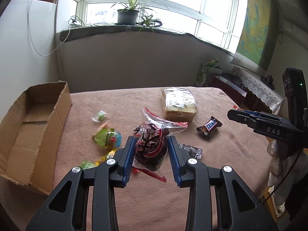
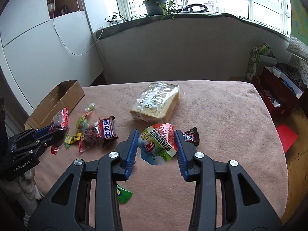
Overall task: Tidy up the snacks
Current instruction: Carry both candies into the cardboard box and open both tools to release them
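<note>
Blue pads of the left gripper [image 1: 150, 152] pinch a clear bag of dark snacks [image 1: 151, 150] above the pink tablecloth [image 1: 221, 154]; the right gripper [image 2: 156, 146] clamps a jelly cup [image 2: 157, 144]. Carry both level to the cardboard box [image 1: 28, 127] at the left edge, releasing only once inside.

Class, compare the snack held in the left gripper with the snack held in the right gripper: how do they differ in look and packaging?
The left gripper holds a clear bag of dark snacks with red trim; the right gripper holds a jelly cup with a printed foil lid.
The bag is soft and crumpled; the cup is round and firm-edged.
The bag's contents show; the cup's lid hides its contents.
Both are clamped between blue pads above the pink tablecloth.
</note>
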The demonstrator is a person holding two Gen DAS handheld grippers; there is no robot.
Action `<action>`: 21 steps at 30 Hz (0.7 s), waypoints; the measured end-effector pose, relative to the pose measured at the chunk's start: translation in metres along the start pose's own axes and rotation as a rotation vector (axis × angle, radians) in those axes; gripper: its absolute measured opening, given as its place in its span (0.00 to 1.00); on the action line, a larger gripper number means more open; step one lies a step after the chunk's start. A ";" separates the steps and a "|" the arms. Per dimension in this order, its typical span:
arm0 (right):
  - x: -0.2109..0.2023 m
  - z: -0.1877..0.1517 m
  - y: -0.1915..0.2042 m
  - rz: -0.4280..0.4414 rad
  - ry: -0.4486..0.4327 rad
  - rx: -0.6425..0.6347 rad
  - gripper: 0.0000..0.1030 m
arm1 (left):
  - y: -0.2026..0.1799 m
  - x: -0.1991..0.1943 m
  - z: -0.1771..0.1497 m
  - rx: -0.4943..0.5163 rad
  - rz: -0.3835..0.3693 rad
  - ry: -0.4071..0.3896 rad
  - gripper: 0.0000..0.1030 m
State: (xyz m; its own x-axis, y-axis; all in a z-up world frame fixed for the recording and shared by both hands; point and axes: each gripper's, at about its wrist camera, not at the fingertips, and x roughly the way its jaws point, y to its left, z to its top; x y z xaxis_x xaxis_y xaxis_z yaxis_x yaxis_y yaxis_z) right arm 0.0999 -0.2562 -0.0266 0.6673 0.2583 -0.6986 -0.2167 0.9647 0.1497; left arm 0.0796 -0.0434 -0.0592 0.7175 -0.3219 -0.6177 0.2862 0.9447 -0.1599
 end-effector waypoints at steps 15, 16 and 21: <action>0.029 0.057 0.139 0.215 -0.037 -0.218 0.38 | 0.094 -0.056 0.001 -0.157 0.196 -0.123 0.32; 0.032 0.060 0.148 0.228 -0.037 -0.234 0.38 | 0.100 -0.058 0.000 -0.167 0.213 -0.126 0.32; 0.051 0.070 0.189 0.286 -0.021 -0.298 0.38 | 0.128 -0.072 -0.007 -0.211 0.287 -0.139 0.32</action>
State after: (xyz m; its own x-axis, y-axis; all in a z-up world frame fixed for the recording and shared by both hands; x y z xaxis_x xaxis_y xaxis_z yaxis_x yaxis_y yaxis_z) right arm 0.1426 -0.0569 0.0150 0.5640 0.5180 -0.6431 -0.5902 0.7975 0.1248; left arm 0.0607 0.1012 -0.0404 0.8331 -0.0337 -0.5520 -0.0657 0.9850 -0.1594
